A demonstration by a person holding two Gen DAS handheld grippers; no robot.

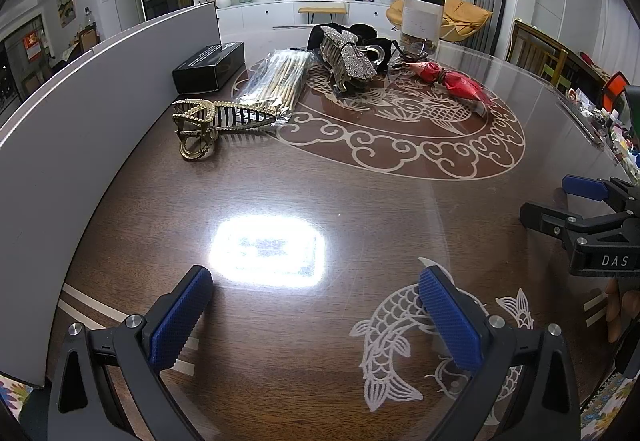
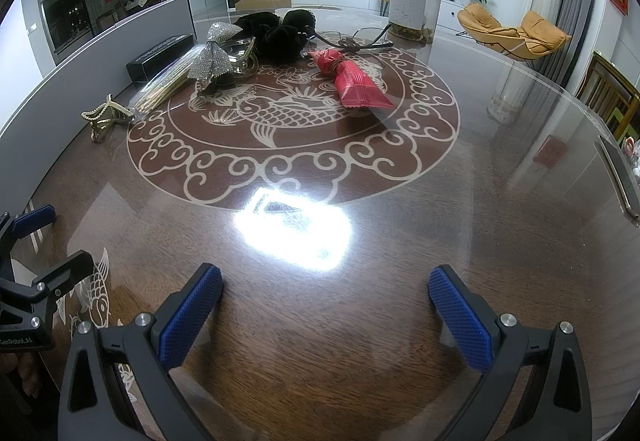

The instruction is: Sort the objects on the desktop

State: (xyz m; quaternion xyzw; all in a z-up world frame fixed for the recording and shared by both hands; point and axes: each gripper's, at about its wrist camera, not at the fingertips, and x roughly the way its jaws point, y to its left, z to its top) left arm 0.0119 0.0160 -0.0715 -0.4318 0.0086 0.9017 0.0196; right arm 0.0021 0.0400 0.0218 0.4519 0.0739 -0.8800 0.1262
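Note:
On the round wooden table (image 1: 280, 185) lie a gold hair claw (image 1: 208, 125), a clear bag of sticks (image 1: 276, 81), a rhinestone bow clip (image 1: 352, 57), black fluffy items (image 1: 368, 33), glasses (image 2: 360, 39) and a red wrapped packet (image 1: 452, 81). The same gold hair claw (image 2: 106, 117), bow clip (image 2: 216, 53) and red packet (image 2: 356, 81) show in the right wrist view. My left gripper (image 1: 316, 281) hovers open over bare table near the front edge. My right gripper (image 2: 326, 277) is open too, with nothing between its fingers. Both stand well short of the objects.
A grey panel (image 1: 80, 101) borders the table's left side, with a black box (image 1: 210, 65) beside it. A clear jar (image 2: 414, 5) stands at the far edge. Small clutter (image 1: 616, 133) lies at the right rim. Chairs stand beyond the table.

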